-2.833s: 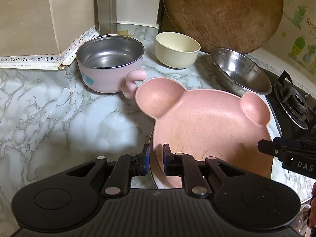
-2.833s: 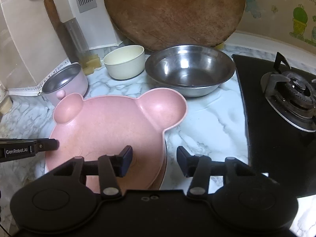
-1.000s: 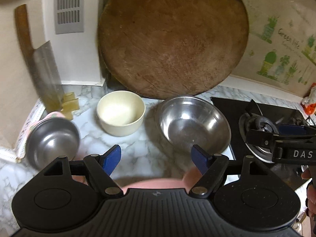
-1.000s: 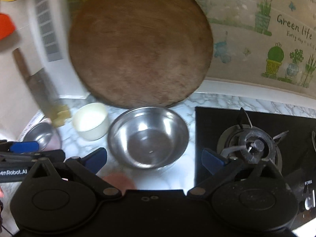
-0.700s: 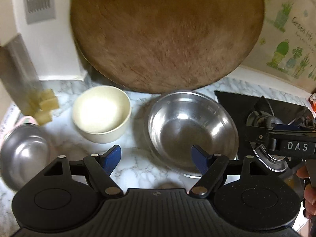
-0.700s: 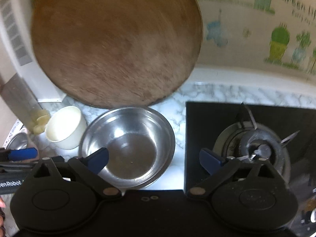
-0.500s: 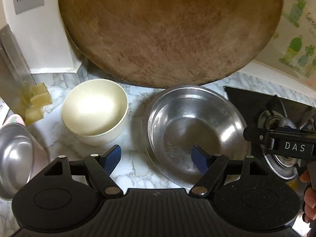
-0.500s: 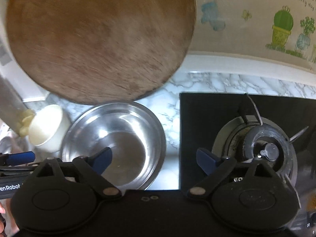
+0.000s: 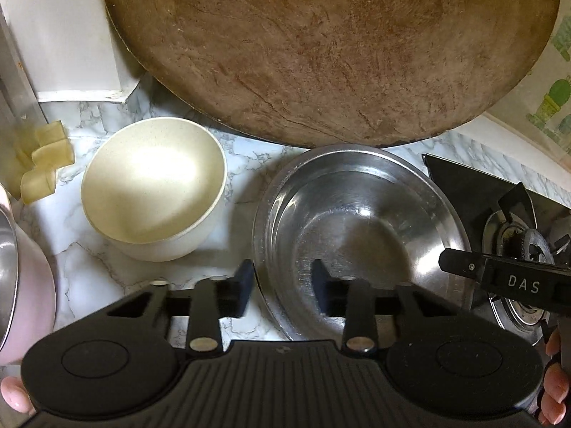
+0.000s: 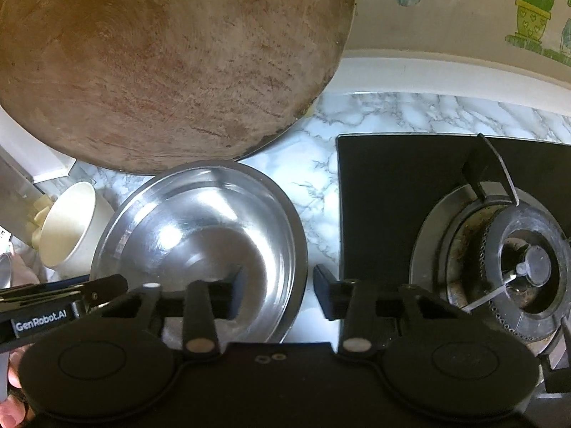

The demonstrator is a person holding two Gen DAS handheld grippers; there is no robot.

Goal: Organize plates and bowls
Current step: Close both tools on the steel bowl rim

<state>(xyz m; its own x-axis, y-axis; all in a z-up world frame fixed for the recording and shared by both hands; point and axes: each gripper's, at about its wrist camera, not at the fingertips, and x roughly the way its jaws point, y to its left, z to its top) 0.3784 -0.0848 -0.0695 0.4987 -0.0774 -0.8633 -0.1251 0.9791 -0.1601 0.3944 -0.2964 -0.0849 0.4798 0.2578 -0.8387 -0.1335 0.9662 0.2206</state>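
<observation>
Both grippers have dropped toward the counter (image 9: 235, 164) since a second ago, the pink bear plate gone from sight and the steel bowl (image 9: 357, 235) now filling the view. Behind it leans the big round board (image 9: 321, 53), its lower edge just over the bowl's far rim. To the right sits the hob (image 10: 410, 196), close beside the bowl; to the left, the cream bowl (image 9: 153, 189), near but apart, and a pink cup (image 9: 25, 285) at the edge. The left gripper (image 9: 282, 287) straddles the bowl's left rim, jaws closing — not yet pinching it. The right gripper (image 10: 276, 294) straddles the right rim, also closing, pads still off the steel.
</observation>
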